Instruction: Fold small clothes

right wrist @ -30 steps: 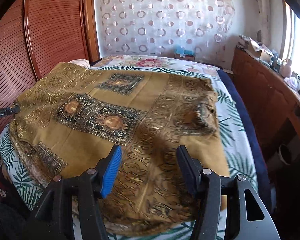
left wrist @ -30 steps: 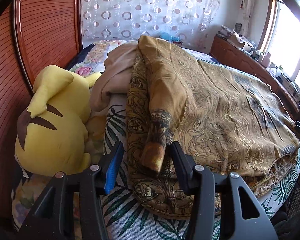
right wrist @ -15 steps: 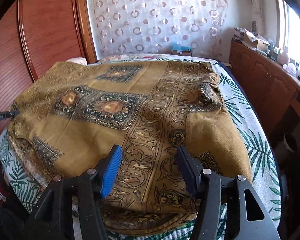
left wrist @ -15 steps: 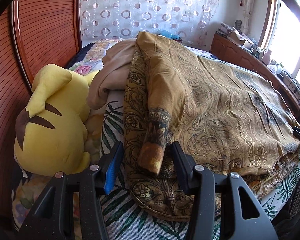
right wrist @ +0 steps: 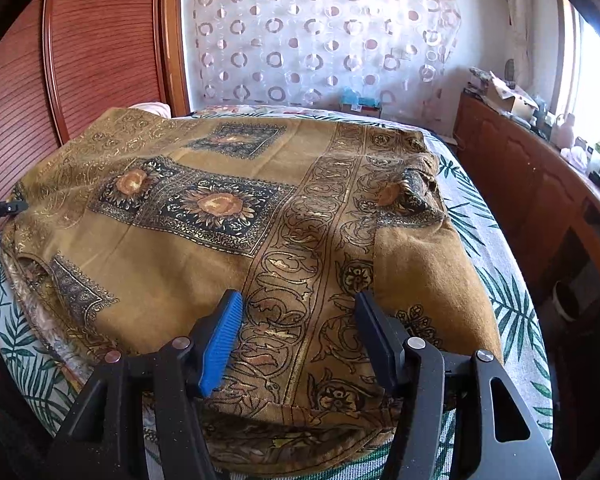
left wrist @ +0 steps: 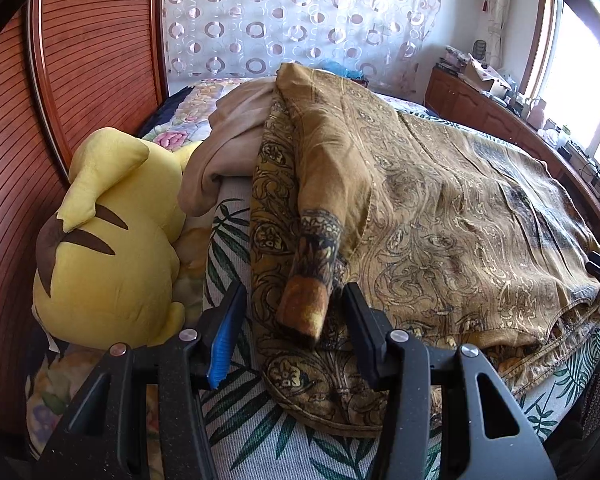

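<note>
A mustard-brown patterned garment (left wrist: pixel 440 208) lies spread on the bed, its sleeve (left wrist: pixel 320 216) folded inward along its side. My left gripper (left wrist: pixel 294 312) is open, its fingers either side of the sleeve's cuff (left wrist: pixel 304 308), not closed on it. In the right wrist view the same garment (right wrist: pixel 228 208) lies flat, with its other sleeve (right wrist: pixel 416 248) folded over at the right. My right gripper (right wrist: pixel 298 320) is open and empty above the garment's near edge.
A yellow plush toy (left wrist: pixel 108 248) lies left of the garment by the wooden wardrobe (left wrist: pixel 72 72). A beige cloth (left wrist: pixel 228 148) is bunched behind it. The leaf-print bedsheet (right wrist: pixel 496 280) shows around the garment. A wooden cabinet (right wrist: pixel 540 184) runs along the right.
The right gripper has moved lower and closer over the garment's near edge. The left gripper stays open around the sleeve cuff, nearly still.
</note>
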Tool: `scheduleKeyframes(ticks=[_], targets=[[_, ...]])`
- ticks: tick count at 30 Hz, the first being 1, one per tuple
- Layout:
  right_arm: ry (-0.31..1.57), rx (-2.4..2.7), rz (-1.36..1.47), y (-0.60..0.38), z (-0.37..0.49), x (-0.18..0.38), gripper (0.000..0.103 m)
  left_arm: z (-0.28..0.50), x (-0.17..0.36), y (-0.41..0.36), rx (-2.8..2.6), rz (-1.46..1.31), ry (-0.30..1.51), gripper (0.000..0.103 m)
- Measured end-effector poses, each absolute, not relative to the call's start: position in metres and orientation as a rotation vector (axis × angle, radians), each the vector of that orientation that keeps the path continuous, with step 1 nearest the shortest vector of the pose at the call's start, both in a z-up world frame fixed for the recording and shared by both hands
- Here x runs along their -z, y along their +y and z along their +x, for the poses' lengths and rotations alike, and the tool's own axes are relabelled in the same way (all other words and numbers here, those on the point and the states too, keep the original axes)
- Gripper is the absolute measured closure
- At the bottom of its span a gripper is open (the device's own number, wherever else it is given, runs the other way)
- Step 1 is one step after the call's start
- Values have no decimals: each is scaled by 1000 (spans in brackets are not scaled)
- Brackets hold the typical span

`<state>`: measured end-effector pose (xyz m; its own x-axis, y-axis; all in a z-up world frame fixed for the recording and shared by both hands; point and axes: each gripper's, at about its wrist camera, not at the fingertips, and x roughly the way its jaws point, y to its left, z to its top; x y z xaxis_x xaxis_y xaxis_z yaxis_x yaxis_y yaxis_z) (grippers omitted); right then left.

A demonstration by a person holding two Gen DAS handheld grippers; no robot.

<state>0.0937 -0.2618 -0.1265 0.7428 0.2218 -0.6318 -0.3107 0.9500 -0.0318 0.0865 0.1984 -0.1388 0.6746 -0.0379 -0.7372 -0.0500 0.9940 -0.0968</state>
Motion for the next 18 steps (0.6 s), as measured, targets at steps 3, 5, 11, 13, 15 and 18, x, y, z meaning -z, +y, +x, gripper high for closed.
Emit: scheduleKeyframes(ticks=[3,5,11,13,15,18], targets=[[676,-295,-134,-263,94,126,40,84,139,196,-11,-104,829,52],[678,-298,-132,-263,95,126,38,84,139,195,-15,-103,826,52],[693,-304,-113,-263,96,124,29,84,139,191,-27,-92,818,52],[702,-302,-120,-261,96,124,27,84,139,189,-11,-76,814,65],[702,-294,-133,-259,95,124,26,84,139,185,62,-97,815,92],[696,-294,-128,-260,94,124,26,79,133,176,63,-55,786,94]])
